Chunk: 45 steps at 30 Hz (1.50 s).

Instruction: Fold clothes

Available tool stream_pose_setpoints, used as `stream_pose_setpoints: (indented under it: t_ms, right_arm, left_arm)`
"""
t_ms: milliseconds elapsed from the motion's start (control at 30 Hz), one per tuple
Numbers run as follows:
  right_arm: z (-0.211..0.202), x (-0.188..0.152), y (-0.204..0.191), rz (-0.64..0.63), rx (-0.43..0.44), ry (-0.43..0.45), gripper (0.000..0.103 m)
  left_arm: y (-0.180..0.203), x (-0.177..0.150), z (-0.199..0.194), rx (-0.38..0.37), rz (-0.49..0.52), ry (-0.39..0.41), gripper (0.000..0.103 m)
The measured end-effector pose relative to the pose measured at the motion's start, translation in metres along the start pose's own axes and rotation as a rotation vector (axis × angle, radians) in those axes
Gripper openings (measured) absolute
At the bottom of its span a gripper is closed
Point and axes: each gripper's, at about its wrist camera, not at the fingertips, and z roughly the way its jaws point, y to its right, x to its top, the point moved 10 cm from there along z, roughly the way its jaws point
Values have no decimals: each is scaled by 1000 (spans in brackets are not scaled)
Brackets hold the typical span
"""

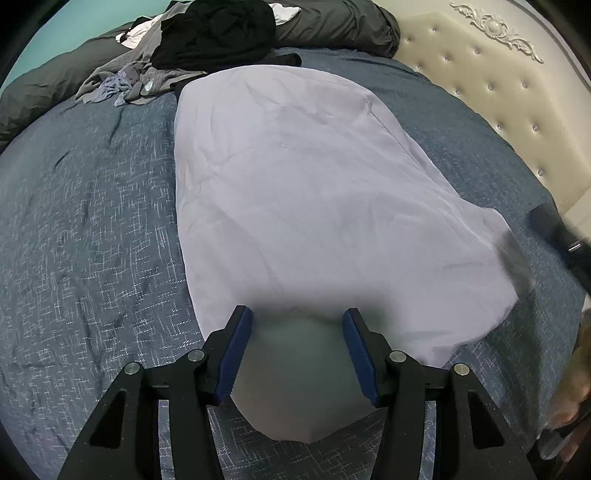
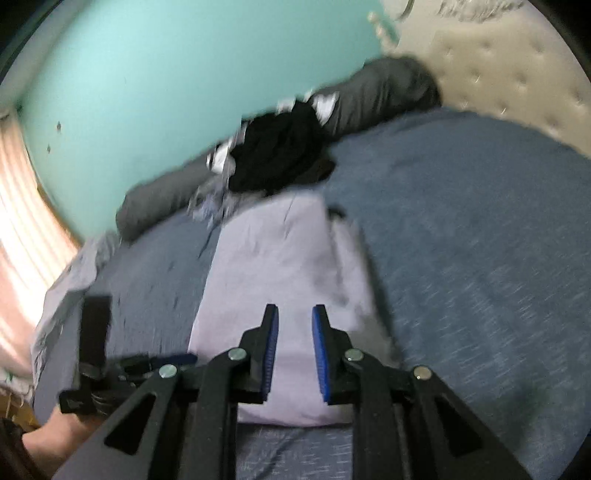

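the lilac cloth (image 1: 310,206) lies flat on the blue quilt (image 1: 88,236), long axis running away from both cameras toward the clothes pile (image 1: 218,33) at the far side of the bed.

left gripper (image 1: 297,321): jaws spread wide, nothing between the blue pads (image 1: 236,354). the near end of the cloth lies directly under and between the 2 fingers, dimmed by their shadow; its near corner reaches back past the pads. whether the tips touch the fabric cannot be told.

right gripper (image 2: 295,317): jaws parted, with a narrower gap than the left, holding nothing. in the right wrist view the cloth (image 2: 284,295) lies below and ahead of the fingers, its near edge under the gripper body. this view is motion-blurred, so contact cannot be judged. in the left wrist view the right gripper shows only as a dark blur at the right edge, beside the cloth's right near corner.

surroundings: a grey bolster (image 2: 388,92) lies behind the pile, a tufted cream headboard (image 1: 491,92) stands on the right, and a teal wall (image 2: 166,74) is at the back.
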Motion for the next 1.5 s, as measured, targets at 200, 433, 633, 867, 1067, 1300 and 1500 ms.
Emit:
stream_pose_setpoints:
  t_ms: [200,433,633,867,1067,1300,1500]
  right_arm:
    - [50,-27,25,39,-61,-160,2]
    - [81,-33,38,25,-99,-252,0]
    - [60,-15,30,6,-102,-243,0]
    - [32,-30,-26,-39,31,-255,1]
    - [33,-47,-48,-97,13,-269,1]
    - [26,-45,-25,-77,-46,-256,1]
    - [27,-48,-3,-40,-75,-261,1]
  left_arm:
    - [-6,-5,-4,-38,3,-14,56]
    - [0,-10,11,-55,22,-58,56]
    - [-11,-10,-16,-96,-11,-15,56]
    - [-57,-34,-51,-104,-105,48,56]
    - [-61,-72,-49,-81,-73,-4,56]
    - [-29,-79,-18,-71,-39,-43,56]
    - [-16,-66,-3,-64,-61,-18,56]
